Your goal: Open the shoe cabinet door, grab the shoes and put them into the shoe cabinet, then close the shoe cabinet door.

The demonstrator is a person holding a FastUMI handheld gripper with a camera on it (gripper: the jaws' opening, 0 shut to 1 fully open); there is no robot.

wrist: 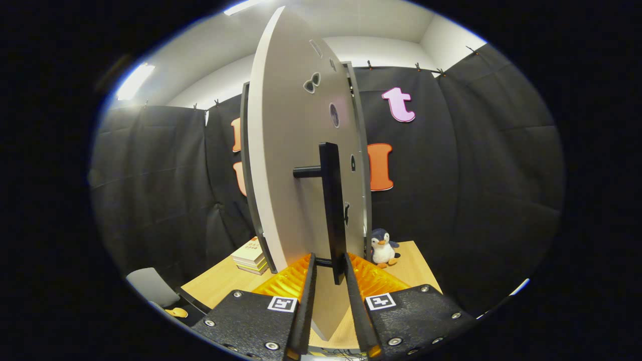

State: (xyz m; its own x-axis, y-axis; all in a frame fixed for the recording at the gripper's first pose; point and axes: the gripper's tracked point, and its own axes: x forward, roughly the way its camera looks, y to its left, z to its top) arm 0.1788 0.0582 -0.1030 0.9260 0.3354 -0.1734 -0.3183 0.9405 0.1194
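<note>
Pale grey flat-panel shoe cabinet door [293, 165] seen nearly edge-on, swung well out from the dark-framed cabinet body [359, 150] behind it; small cut-out holes scattered over the panel face. Black upright bar handle [332, 210] standing off the door on short black posts, lower end dropping between the gripper [329, 273] fingers. Fingers narrowly parted, one on each side of the bar; pads look close to it, but firm pressing contact on both sides cannot be confirmed, so grip state left as undetermined. Door bottom corner hanging just ahead of the fingers, over the light wooden tabletop [416, 271]. Beyond the fingers: small plush penguin, dark and white with orange feet [383, 248], on the table beside the cabinet; stack of books [251, 256] on the other side of the door; grey chair back [150, 287] further off that way. Judged progress: door-opening step under way or nearly complete. No shoes identified, cabinet interior hidden by the door. Remaining: fetching shoes, placing inside, closing door.
</note>
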